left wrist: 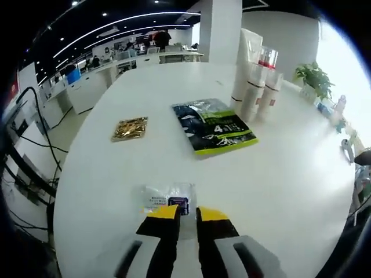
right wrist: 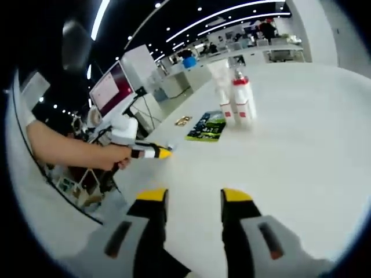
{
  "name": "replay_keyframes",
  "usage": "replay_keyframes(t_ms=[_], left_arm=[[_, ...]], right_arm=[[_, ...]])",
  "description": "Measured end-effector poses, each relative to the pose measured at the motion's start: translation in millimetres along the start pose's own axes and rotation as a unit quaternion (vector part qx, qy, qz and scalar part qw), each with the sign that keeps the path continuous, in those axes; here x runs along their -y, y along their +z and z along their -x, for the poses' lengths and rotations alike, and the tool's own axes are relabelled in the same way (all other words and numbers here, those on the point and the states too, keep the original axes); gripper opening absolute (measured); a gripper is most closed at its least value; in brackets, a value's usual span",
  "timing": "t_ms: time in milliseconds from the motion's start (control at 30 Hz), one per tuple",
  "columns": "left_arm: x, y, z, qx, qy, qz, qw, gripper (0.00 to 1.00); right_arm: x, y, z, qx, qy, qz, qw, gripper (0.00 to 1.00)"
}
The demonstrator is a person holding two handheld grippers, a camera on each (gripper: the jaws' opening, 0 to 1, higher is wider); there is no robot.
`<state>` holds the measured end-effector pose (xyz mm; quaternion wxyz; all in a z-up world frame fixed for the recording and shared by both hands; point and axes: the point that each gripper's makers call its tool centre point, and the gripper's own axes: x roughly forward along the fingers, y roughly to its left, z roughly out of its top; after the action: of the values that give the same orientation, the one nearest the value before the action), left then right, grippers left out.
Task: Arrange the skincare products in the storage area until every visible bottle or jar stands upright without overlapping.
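Observation:
Several white skincare tubes and bottles [left wrist: 255, 87], some with red caps, stand upright in a tight cluster at the far side of the white round table [left wrist: 278, 179]. In the right gripper view the same cluster [right wrist: 237, 107] is far ahead. My left gripper [left wrist: 188, 213] hovers low over the near edge of a small clear sachet [left wrist: 168, 198] with a dark label. Its jaws stand a narrow gap apart, with nothing seen pinched between them. My right gripper [right wrist: 194, 197] is open above bare table. The left gripper [right wrist: 152, 152] is also in the right gripper view, held in a hand.
A dark blue and green flat packet [left wrist: 214, 124] lies near the tubes, with a gold packet [left wrist: 130, 128] to its left. A potted plant [left wrist: 313, 78] and small items [left wrist: 339, 110] sit at the far right edge. A person's forearm [right wrist: 69, 147] reaches in beside a monitor [right wrist: 107, 90].

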<state>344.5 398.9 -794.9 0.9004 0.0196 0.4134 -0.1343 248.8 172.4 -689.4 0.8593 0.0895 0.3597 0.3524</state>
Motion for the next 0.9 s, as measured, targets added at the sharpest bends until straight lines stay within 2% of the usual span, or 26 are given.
replay_keyframes(t_ms=[33, 167, 200, 233, 267, 300, 333, 367, 433, 500, 567, 600, 667, 700, 733, 767, 800, 900], left_arm=[[-4.9, 1.1, 0.6, 0.005, 0.015, 0.004, 0.9999, 0.03], [-1.9, 0.3, 1.6, -0.005, -0.018, 0.029, 0.9994, 0.03], [0.1, -1.9, 4.2, -0.015, -0.02, 0.027, 0.9993, 0.03], [1.5, -0.8, 7.4, -0.013, -0.021, 0.014, 0.9996, 0.03], [1.7, 5.9, 9.4, 0.007, -0.022, -0.008, 0.9997, 0.05], [-4.5, 16.0, 14.1, 0.033, 0.003, -0.042, 0.9986, 0.1], [-6.4, 18.6, 15.1, 0.041, 0.009, -0.052, 0.9978, 0.18], [-11.2, 25.2, 14.7, 0.061, 0.015, -0.064, 0.996, 0.29], [-16.3, 22.5, 11.8, 0.048, 0.018, -0.062, 0.9968, 0.39], [-28.2, 21.2, 8.8, 0.038, 0.034, -0.062, 0.9968, 0.47], [-40.0, 18.6, 5.0, 0.03, 0.044, -0.044, 0.9976, 0.54], [-40.9, 14.7, 2.6, 0.02, 0.039, -0.035, 0.9984, 0.56], [-43.1, 2.4, -0.4, -0.012, 0.027, -0.027, 0.9992, 0.57], [-45.1, 2.9, -2.8, -0.004, 0.025, 0.002, 0.9997, 0.57], [-55.0, 15.5, -3.1, 0.031, 0.054, -0.013, 0.9979, 0.54], [-47.0, 6.1, -0.5, 0.007, 0.038, -0.013, 0.9992, 0.46], [-45.4, 7.8, -1.3, 0.012, 0.032, -0.009, 0.9994, 0.43], [-45.3, 8.6, -3.5, 0.013, 0.024, -0.015, 0.9995, 0.43]], right_arm=[[0.0, -0.4, 0.2, 0.0, 0.0, 0.0, 1.0, 0.38], [1.9, -3.9, 0.8, -0.006, 0.0, 0.001, 1.0, 0.38], [2.1, -4.5, 0.7, -0.008, 0.001, 0.001, 1.0, 0.38], [2.4, -5.2, 0.6, -0.01, 0.001, 0.002, 0.9999, 0.38], [2.7, -5.3, 0.5, -0.011, 0.0, 0.004, 0.9999, 0.37], [3.2, -4.4, 0.3, -0.01, 0.0, 0.004, 0.9999, 0.37], [3.4, -3.4, -0.2, -0.009, 0.0, 0.003, 1.0, 0.37], [3.8, -3.0, -0.5, -0.008, 0.0, 0.002, 1.0, 0.37], [3.9, -2.5, -1.4, -0.008, 0.0, 0.002, 1.0, 0.37], [2.5, -2.3, -2.8, -0.011, 0.002, 0.003, 0.9999, 0.37], [2.0, -2.0, -3.1, -0.013, 0.002, 0.006, 0.9999, 0.37], [2.1, -1.7, -2.8, -0.012, 0.002, 0.006, 0.9999, 0.37], [3.1, -2.0, -2.5, -0.012, 0.001, 0.001, 0.9999, 0.37], [3.3, -2.7, -2.2, -0.014, 0.0, 0.002, 0.9999, 0.37], [3.6, -3.1, -1.8, -0.015, 0.0, 0.002, 0.9999, 0.37], [4.2, -3.4, -1.3, -0.015, -0.001, 0.002, 0.9999, 0.37], [4.7, -3.9, -0.9, -0.015, -0.002, 0.001, 0.9999, 0.37], [6.3, -7.1, -1.2, -0.02, -0.003, -0.002, 0.9998, 0.37]])
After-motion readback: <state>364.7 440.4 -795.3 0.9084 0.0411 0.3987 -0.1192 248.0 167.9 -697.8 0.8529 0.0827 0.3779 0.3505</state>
